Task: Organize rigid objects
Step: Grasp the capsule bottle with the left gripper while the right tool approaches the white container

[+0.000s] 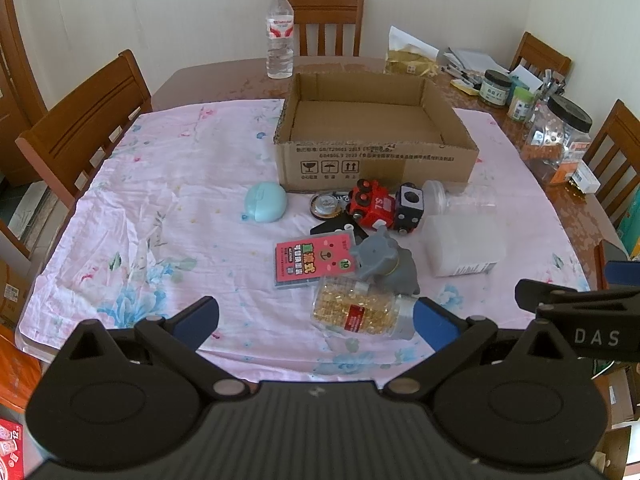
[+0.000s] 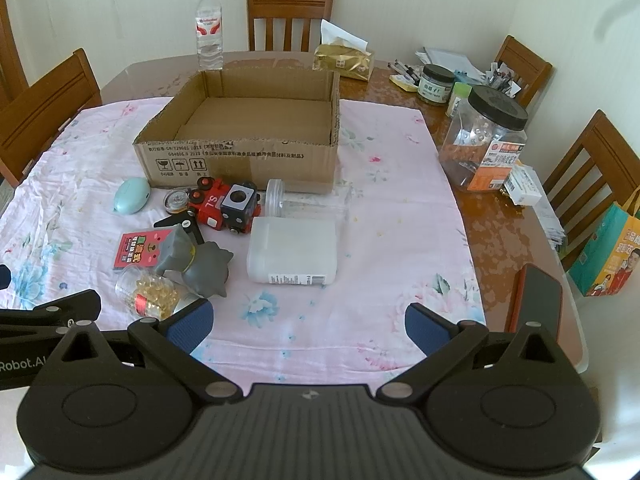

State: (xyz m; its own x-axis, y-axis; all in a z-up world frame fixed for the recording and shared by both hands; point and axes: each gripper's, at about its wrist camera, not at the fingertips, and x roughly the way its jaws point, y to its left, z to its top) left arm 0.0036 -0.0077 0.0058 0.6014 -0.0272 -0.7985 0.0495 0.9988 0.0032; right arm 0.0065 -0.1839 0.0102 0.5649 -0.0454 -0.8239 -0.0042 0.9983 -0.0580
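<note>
Left gripper: fingers spread wide, holding nothing, capsule bottle lying btwn them on the pink cloth. Right gripper: also wide apart, nothing held, over bare cloth. Toys piled just in front of cardboard box: teal case, red train marked "TS", grey elephant, white bottle. Box print: "GB/T29601".

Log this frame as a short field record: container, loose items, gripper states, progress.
container: open brown cardboard box, nothing visible inside
loose items: red toy train, grey rubber elephant, white plastic bottle, mint oval case, clear jar of yellow capsules, all on the pink floral cloth in front of the box
left gripper: open, holding nothing
right gripper: open, holding nothing
progress: nothing boxed yet
</note>
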